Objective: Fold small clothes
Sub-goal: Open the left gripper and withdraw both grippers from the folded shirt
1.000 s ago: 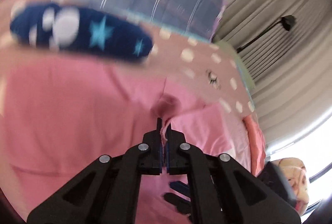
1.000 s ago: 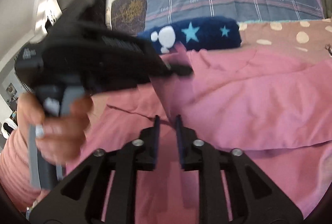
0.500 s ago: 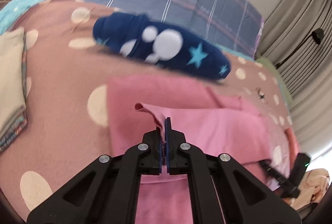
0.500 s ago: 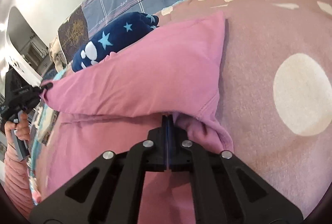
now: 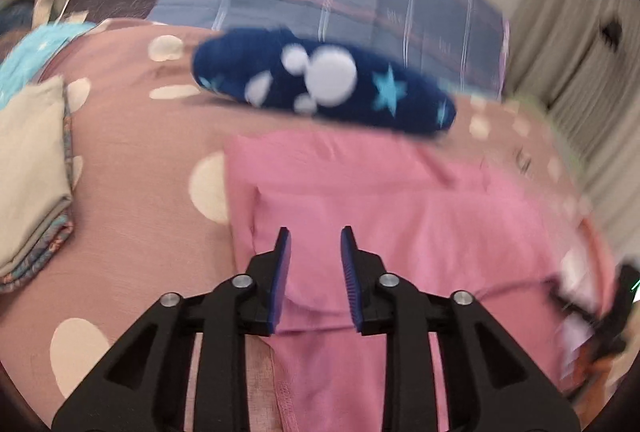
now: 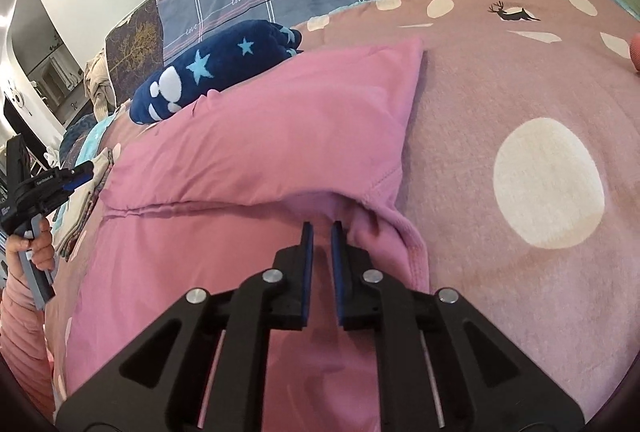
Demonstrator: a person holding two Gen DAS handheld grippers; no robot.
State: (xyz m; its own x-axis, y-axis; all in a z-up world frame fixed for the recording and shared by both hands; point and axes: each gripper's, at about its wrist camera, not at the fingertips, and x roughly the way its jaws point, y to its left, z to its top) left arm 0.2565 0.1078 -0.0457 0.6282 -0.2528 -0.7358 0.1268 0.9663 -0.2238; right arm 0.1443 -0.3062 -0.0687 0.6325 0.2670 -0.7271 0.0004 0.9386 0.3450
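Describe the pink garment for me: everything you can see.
The pink garment is soft knit, lying on the dotted bedspread with its upper part folded over the lower, leaving a crease across. A stitched hem bunches at the right corner. The navy star blanket borders its far edge. Both grippers' jaws have just opened; neither pinches it.

Both grippers, left gripper [image 5: 315, 242] and right gripper [image 6: 321, 236], share one build: matte black angular linkage arms with triangular cut-outs, silver round pivot screws, blue ribbed pads on the fingers [image 5: 282, 272]; grey trigger handle [image 6: 35, 272], white lettering; person's sleeve [image 6: 20, 332] pink.
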